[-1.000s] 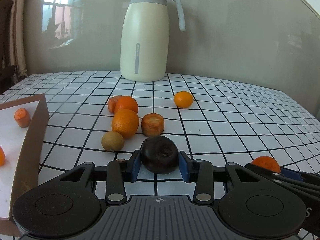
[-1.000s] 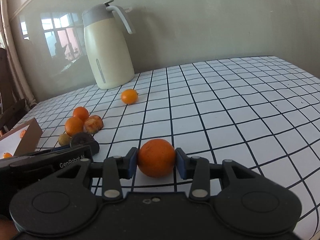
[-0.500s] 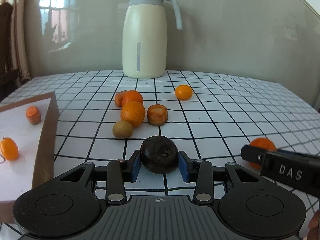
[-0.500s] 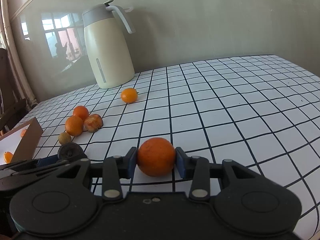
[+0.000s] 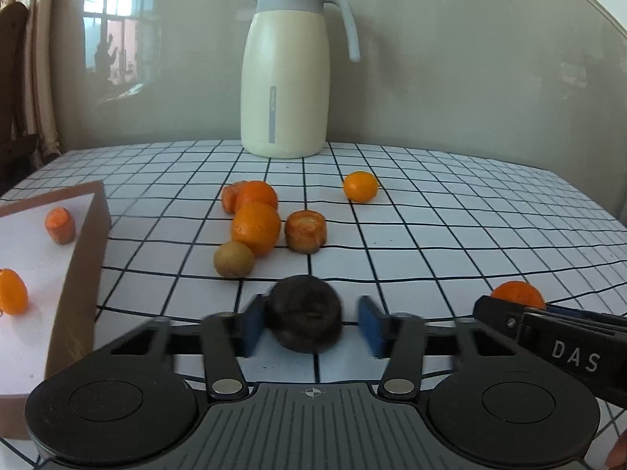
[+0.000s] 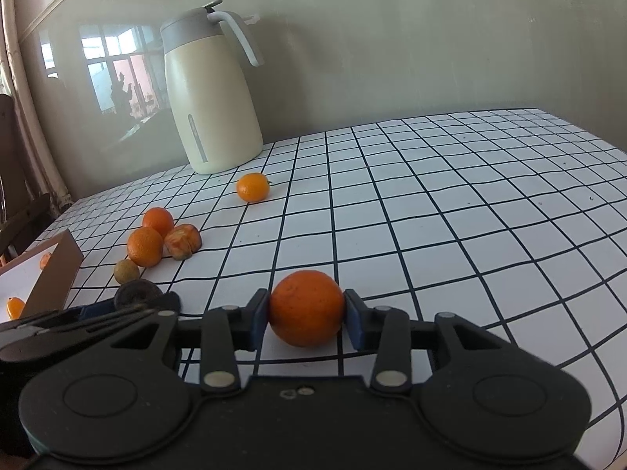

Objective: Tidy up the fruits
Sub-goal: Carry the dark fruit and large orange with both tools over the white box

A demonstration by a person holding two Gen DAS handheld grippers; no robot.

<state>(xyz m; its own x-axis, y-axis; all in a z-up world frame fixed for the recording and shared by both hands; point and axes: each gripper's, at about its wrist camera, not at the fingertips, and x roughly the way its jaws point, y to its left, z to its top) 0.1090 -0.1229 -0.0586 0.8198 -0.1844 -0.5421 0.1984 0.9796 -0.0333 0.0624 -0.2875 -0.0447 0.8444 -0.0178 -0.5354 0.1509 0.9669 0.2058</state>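
Observation:
My left gripper (image 5: 311, 327) is open around a dark round fruit (image 5: 305, 312); its left pad touches the fruit and there is a gap at the right pad. My right gripper (image 6: 307, 315) is shut on an orange (image 6: 306, 307) just above the checked tablecloth. That orange also shows at the right of the left wrist view (image 5: 517, 293). A cluster of oranges (image 5: 255, 227), a cut orange-coloured piece (image 5: 306, 231) and a small brown fruit (image 5: 234, 259) lies ahead. A lone small orange (image 5: 360, 186) sits farther back.
A brown box with a white floor (image 5: 84, 258) stands at the left and holds a carrot-like piece (image 5: 60, 225) and a small orange fruit (image 5: 12, 291). A cream thermos jug (image 5: 285, 74) stands at the back by the wall.
My left gripper's jaws have spread apart, so the dark fruit is no longer clamped. The left gripper has pulled back and shifted left. The right gripper still holds its orange.

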